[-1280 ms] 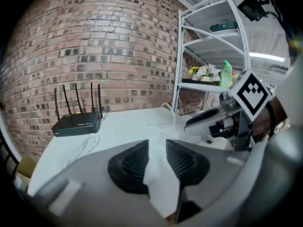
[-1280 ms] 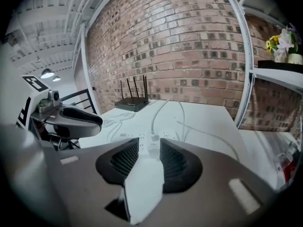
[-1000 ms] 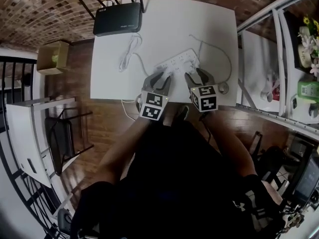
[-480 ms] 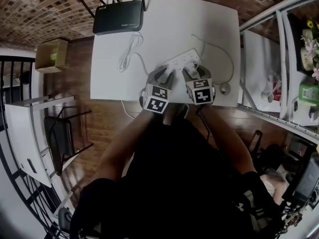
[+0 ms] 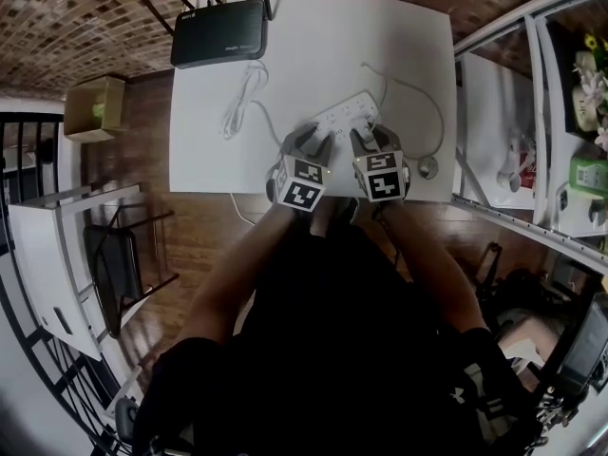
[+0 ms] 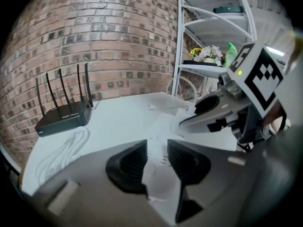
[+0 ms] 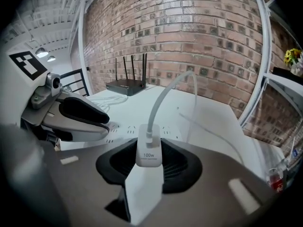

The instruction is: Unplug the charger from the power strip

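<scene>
A white table [image 5: 285, 55] is noted beneath the left gripper [image 5: 312, 139]. A white power strip [image 5: 344, 114] is laid flat on it, its near end between that gripper's jaws and its length running ahead and to the right. A loosely coiled white cable [image 5: 239, 103] is found ahead and to the left, and a black router [image 5: 218, 32] well beyond it at the far edge. A thin white cord [image 5: 423, 98] is looped off to the right. A small round item [image 5: 429, 167], not identifiable, is seen further right by the near edge.
</scene>
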`<state>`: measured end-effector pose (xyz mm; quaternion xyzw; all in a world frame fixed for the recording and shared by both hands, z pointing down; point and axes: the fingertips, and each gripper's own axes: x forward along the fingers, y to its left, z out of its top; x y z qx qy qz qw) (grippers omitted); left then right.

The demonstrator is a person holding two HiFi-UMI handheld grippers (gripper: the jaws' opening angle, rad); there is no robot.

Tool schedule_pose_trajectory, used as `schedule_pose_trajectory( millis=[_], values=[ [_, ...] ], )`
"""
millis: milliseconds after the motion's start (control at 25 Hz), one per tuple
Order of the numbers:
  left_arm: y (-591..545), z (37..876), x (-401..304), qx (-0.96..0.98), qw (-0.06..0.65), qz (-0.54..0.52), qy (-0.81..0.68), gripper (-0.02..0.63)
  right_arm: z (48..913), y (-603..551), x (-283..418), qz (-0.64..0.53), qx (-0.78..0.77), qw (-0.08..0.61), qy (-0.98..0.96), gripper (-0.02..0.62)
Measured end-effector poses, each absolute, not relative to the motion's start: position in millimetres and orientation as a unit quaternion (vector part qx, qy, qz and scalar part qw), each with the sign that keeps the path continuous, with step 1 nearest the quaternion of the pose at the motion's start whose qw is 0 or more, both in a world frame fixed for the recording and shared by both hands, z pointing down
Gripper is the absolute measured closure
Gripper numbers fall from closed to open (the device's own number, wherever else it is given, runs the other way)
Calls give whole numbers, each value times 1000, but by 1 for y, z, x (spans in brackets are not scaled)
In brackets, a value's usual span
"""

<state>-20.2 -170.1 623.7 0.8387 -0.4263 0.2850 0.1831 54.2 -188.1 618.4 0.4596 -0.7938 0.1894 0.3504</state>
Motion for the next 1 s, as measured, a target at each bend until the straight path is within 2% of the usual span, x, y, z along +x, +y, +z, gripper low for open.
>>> schedule_pose_trajectory(
  millis=[400,1000],
  values=[
    [-171,626,-4,843,172,305,-408,465,617,-187,54,187,459,357,-792,454],
    [-171,650,12,827,165,403,-357,456,617,-183,55,189,465,352,-790,454]
  ],
)
